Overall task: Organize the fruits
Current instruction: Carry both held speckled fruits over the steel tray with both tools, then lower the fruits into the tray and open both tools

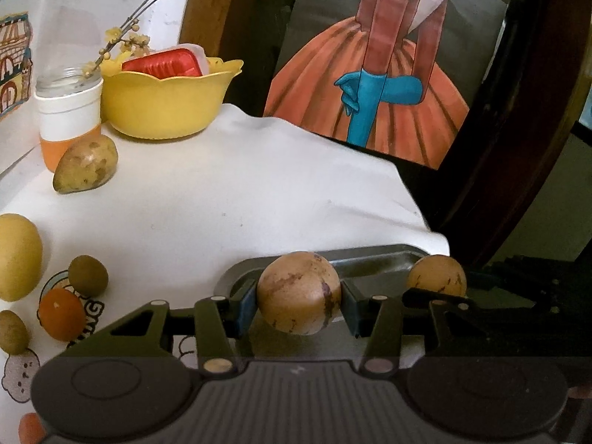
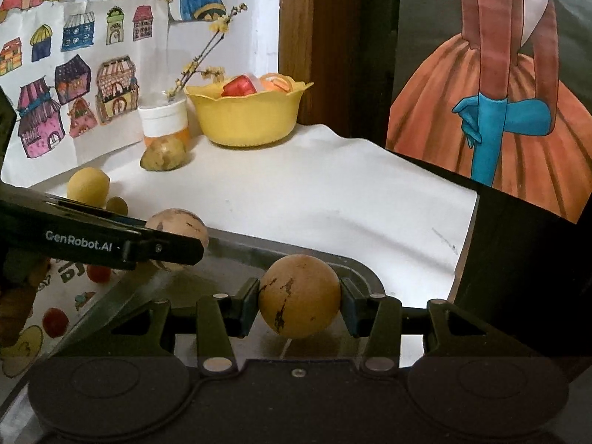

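Grippers side by side, low over the front edge of the surface, each clenched on a round tan fruit. The left gripper (image 1: 299, 305) points level toward the back wall, its jaws pressing both sides of a brown-streaked fruit (image 1: 299, 292) at lower centre of its view, held above the near corner of a grey metal tray (image 1: 370, 257). In the right wrist view that same gripper comes in from the left edge as a dark arm marked GenRobot.AI, with its fruit showing behind it.

The right gripper (image 2: 299, 305) sits level too, jaws clamped on a second tan fruit (image 2: 299, 296) with dark flecks, also over the tray, whose curved rim (image 2: 364, 272) shows just behind it. In the left wrist view this fruit appears at lower right, beside the tray's far corner.

Loose fruit lies at the left of the white-covered surface (image 1: 259, 185): a large yellow one (image 1: 16, 257), a small olive one (image 1: 88, 273), an orange one (image 1: 61, 314), and a speckled greenish one (image 1: 86, 164) near a jar (image 1: 69, 111) holding a flowering twig. A yellow bowl (image 1: 166, 103) stands at upper left beside the jar.
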`<control>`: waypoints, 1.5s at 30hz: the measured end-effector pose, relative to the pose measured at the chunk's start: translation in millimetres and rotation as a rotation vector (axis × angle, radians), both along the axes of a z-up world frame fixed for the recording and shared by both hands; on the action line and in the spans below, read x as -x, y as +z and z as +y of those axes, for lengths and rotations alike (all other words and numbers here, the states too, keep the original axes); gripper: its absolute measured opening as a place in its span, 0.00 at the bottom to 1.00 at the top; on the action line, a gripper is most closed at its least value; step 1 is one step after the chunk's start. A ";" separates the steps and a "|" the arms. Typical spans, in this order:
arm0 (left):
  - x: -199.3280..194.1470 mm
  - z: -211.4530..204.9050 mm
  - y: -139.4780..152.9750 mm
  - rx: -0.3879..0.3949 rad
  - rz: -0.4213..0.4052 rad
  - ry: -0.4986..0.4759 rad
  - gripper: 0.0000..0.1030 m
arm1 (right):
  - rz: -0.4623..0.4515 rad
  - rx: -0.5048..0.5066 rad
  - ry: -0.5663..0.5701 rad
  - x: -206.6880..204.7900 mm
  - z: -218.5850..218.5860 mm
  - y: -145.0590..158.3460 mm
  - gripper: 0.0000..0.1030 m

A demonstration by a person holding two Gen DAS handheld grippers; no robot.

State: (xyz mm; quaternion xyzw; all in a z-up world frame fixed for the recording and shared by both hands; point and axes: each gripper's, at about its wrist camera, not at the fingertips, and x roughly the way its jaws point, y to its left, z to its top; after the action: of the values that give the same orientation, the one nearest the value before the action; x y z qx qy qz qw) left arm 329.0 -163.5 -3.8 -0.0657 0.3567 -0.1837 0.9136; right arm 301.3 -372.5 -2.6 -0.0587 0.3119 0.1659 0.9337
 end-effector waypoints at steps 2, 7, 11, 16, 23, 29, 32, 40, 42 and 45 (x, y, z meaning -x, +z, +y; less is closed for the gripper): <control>-0.2 -1.4 -1.9 -0.009 0.007 -0.001 0.51 | 0.006 0.001 0.000 -1.0 0.4 -1.8 0.46; -1.9 -3.8 -5.5 -0.017 0.016 0.001 0.51 | 0.025 0.010 0.004 -1.5 2.2 -8.0 0.46; -4.6 -3.4 -8.1 -0.019 0.023 0.009 0.51 | 0.020 0.020 0.006 -0.6 3.4 -9.6 0.47; -5.0 -5.0 -9.5 -0.022 0.027 0.011 0.51 | 0.033 0.030 0.005 -2.3 4.4 -12.6 0.47; -3.5 -5.4 -8.4 -0.029 0.024 0.018 0.56 | 0.027 0.041 0.004 -1.8 6.6 -12.0 0.47; 4.5 -5.1 0.2 -0.009 -0.008 0.012 0.80 | 0.005 0.040 -0.008 4.6 6.1 -10.5 0.65; 11.1 -3.4 6.5 -0.013 -0.032 0.031 0.85 | -0.006 0.019 -0.015 11.3 3.3 -6.8 0.74; 32.1 6.2 28.7 0.004 -0.078 0.076 0.98 | -0.059 -0.013 -0.022 41.5 4.5 13.4 0.95; 40.2 8.5 35.0 0.003 -0.094 0.084 0.99 | -0.075 -0.017 -0.020 51.1 5.2 20.6 0.97; 52.8 12.8 44.0 0.001 -0.122 0.088 0.99 | -0.097 -0.020 -0.022 65.3 6.8 30.8 0.99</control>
State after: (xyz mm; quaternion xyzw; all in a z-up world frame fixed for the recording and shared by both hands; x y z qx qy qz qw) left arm 276.2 -150.7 40.2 -0.0706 0.2971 -0.1474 0.9408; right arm 236.0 -365.7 28.2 -0.0538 0.2653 0.1558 0.9500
